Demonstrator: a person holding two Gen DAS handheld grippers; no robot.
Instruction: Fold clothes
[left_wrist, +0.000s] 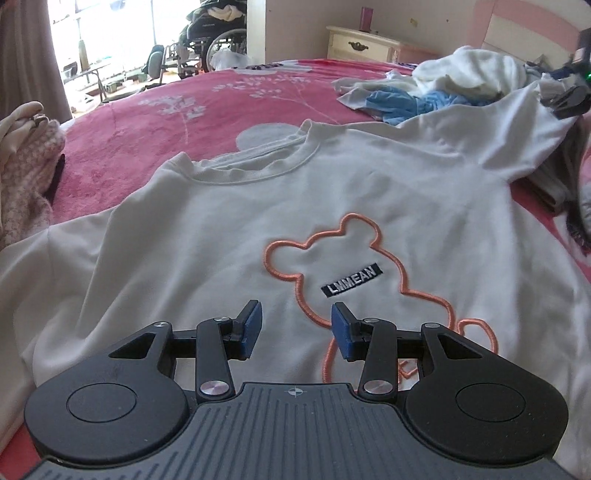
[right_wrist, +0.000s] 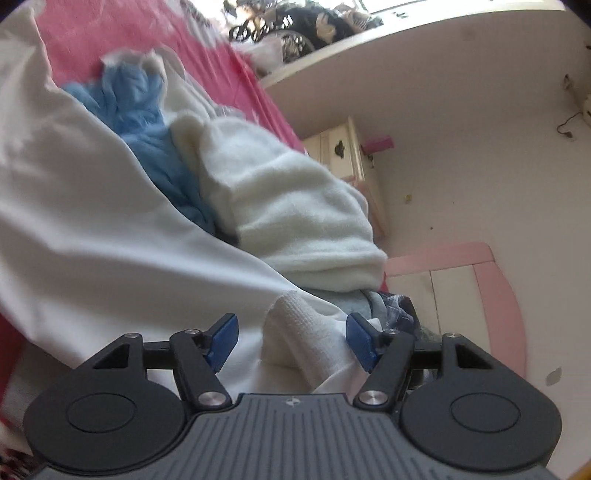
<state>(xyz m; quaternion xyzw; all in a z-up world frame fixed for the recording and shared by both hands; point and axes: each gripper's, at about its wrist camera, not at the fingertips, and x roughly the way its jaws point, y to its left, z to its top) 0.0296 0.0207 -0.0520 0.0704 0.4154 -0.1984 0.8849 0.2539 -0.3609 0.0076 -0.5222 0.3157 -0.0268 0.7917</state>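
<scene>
White sweatshirt (left_wrist: 229, 221) lies face up across the pink bedspread (left_wrist: 155, 110), orange bear outline (left_wrist: 354, 273) showing, collar pointing away from me. The body is spread fairly flat; the right sleeve (left_wrist: 517, 122) runs up toward the heap of other clothes (left_wrist: 443, 81) at the head of the bed.

It looks like soft, thick knit to me: light, floppy, no stiffness, so it should drape and sag wherever I lift it. I'd judge the seams the best holds, meaning the ribbed cuff, shoulder or hem, since a pinch in mid-panel would only bunch loose cloth.

My left gripper (left_wrist: 295, 328) hangs over the chest just below the bear, blue pads well apart, nothing between them. I cannot tell whether the pads touch the cloth.

My right gripper (right_wrist: 291, 339) sits at the sleeve end, tilted hard over. Its pads stand wide, and the ribbed cuff (right_wrist: 291, 332) bulges up in the gap between them without being pinched. Beyond it I see a fluffy cream garment (right_wrist: 295, 206) and something blue (right_wrist: 147, 122) in the pile.
</scene>
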